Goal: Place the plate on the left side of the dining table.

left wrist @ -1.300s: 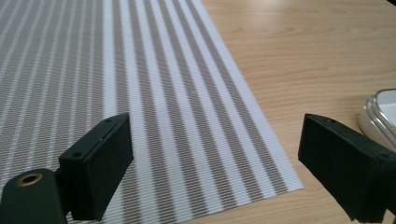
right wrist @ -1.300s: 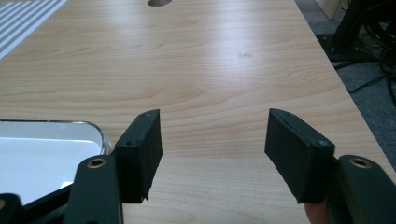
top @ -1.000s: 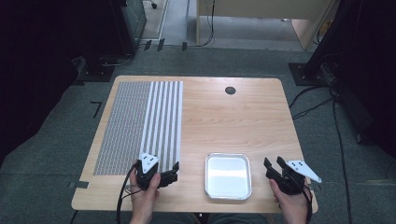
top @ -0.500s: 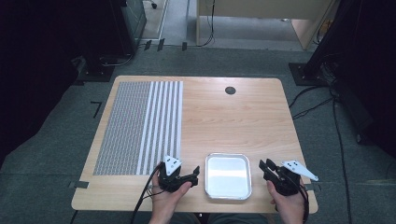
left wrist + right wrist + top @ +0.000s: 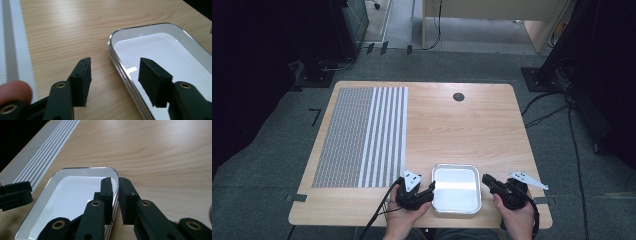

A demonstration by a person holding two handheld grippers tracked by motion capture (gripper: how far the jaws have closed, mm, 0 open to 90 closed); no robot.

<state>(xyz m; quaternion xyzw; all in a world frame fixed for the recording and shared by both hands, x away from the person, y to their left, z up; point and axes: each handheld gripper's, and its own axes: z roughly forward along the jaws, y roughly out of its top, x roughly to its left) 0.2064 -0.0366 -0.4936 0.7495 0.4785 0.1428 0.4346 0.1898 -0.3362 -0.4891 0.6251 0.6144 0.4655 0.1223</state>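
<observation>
Wooden table (image 5: 472, 130) bearing striped mat (image 5: 362, 135) at left, white tray (image 5: 456, 188) at near edge, lying empty between both grippers.

Left gripper (image 5: 113, 76) straddling tray's left rim, jaws half-wide, just been closing, pads not yet pressing.

Right gripper (image 5: 115, 195) pinching right rim, jaws narrow, just been closing.

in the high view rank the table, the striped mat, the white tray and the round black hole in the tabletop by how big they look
1. table
2. striped mat
3. white tray
4. round black hole
The tray lies nearer the camera than the hole, but the gaps are too wide for that to change the order.
</observation>
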